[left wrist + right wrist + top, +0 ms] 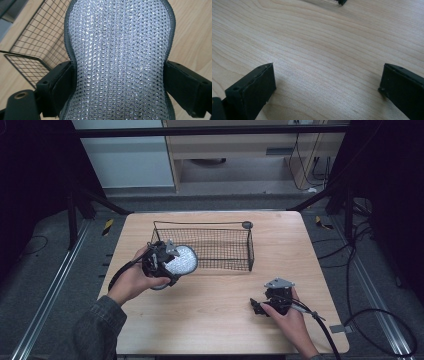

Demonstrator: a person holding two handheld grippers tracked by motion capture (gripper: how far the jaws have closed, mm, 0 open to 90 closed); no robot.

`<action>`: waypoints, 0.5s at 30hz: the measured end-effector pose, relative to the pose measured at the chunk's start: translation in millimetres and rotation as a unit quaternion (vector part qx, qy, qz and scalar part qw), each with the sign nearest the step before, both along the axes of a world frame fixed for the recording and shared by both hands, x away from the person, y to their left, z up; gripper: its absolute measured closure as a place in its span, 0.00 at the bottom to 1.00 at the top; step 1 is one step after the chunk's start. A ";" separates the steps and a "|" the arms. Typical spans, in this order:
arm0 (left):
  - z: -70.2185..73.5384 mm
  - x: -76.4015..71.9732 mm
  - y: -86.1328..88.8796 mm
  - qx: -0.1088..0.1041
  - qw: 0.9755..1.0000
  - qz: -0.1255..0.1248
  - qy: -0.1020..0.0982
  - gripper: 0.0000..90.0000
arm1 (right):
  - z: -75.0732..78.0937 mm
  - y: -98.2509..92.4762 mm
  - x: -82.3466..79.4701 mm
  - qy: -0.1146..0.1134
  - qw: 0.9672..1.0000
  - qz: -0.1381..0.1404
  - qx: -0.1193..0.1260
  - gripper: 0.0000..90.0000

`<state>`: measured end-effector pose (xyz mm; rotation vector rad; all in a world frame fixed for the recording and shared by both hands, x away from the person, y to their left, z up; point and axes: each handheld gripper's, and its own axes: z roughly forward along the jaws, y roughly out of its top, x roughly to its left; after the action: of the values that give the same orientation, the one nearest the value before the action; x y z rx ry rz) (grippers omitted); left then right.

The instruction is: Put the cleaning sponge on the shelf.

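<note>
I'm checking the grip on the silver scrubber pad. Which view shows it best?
The left gripper view: the scrubber pad sits pinched between that gripper's jaws, mesh texture sharp. The high view shows it small, held in the left gripper beside the wire basket.

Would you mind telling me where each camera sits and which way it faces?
High view: above the person's side, looking forward and down on the table; forearms, both hands show.
Left gripper view: on the left gripper, looking along jaws clamping a silver mesh pad.
Right gripper view: on the right gripper, facing bare wood, jaws apart.
Shared: the wire basket appears in the high and left gripper views.
</note>
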<state>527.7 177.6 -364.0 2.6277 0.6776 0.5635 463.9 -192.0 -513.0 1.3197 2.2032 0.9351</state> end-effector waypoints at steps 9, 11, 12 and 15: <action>12.3 20.0 -3.0 0.018 1.000 -0.013 -0.021 0.14 | -0.1 0.2 0.2 -0.001 1.000 0.000 0.000 0.00; 13.7 23.2 -3.8 0.021 0.999 -0.015 -0.023 0.14 | -0.1 0.3 0.3 -0.001 1.000 0.000 0.000 0.00; 13.7 23.2 -3.8 0.021 0.999 -0.015 -0.023 0.14 | -0.1 0.3 0.3 -0.001 1.000 0.000 0.000 0.00; 16.4 29.7 -5.6 0.025 0.999 -0.017 -0.026 0.15 | -0.1 0.4 0.3 -0.001 1.000 0.000 0.000 0.00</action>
<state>557.4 172.0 -347.6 2.6564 0.6084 0.6433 464.2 -191.6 -513.1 1.3186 2.2017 0.9352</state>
